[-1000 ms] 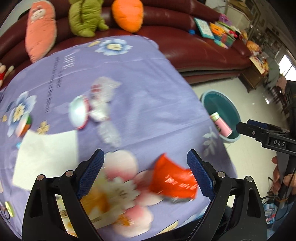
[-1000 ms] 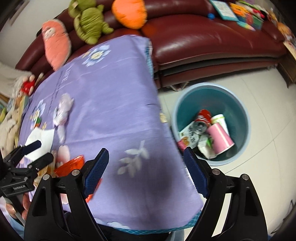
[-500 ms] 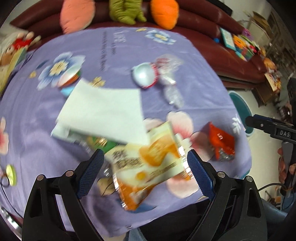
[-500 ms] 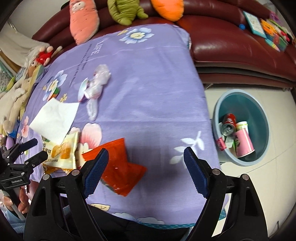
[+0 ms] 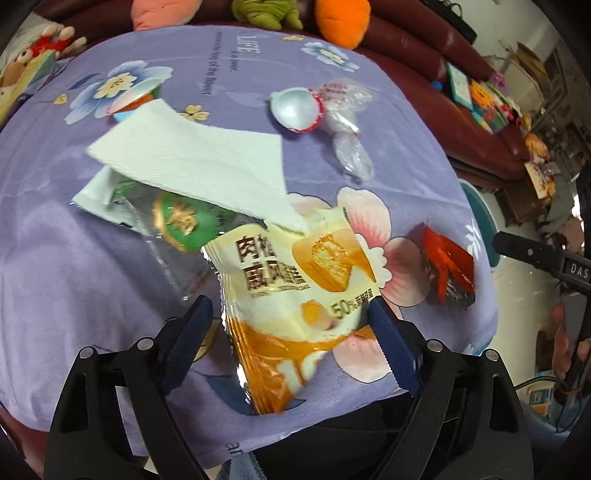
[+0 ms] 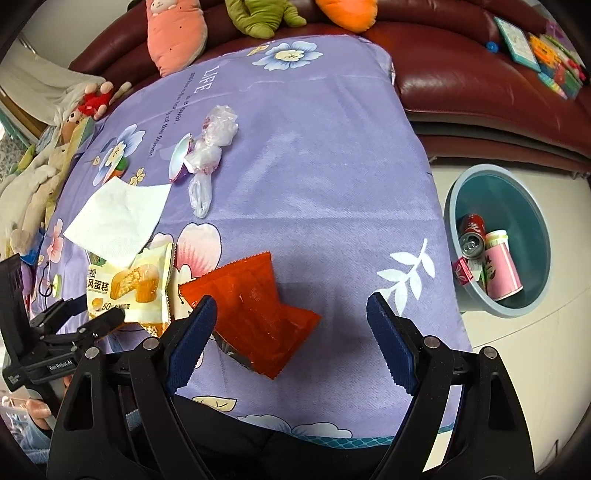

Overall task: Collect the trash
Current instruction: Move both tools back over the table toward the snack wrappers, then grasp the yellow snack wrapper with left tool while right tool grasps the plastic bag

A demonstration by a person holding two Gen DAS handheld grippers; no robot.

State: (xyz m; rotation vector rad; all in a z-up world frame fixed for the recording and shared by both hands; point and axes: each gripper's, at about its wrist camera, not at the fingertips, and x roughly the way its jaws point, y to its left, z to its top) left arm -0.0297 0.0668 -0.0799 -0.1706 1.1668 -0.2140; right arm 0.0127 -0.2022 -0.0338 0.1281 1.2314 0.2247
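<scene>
Trash is lying scattered over the purple flowered tablecloth (image 6: 314, 155): the left gripper (image 5: 291, 325) is hovering wide over the yellow cake wrapper (image 5: 295, 291), its jaws having just been narrowing a little, pads not yet pressing it. Further right, the right gripper (image 6: 291, 321) is hanging released above the red wrapper (image 6: 251, 310), while the teal bin (image 6: 532, 206) is sitting on the floor beside the table.

A home living room; leather sofa (image 6: 480, 85), plush toys (image 6: 173, 33), floral tablecloth (image 6: 314, 166)
</scene>
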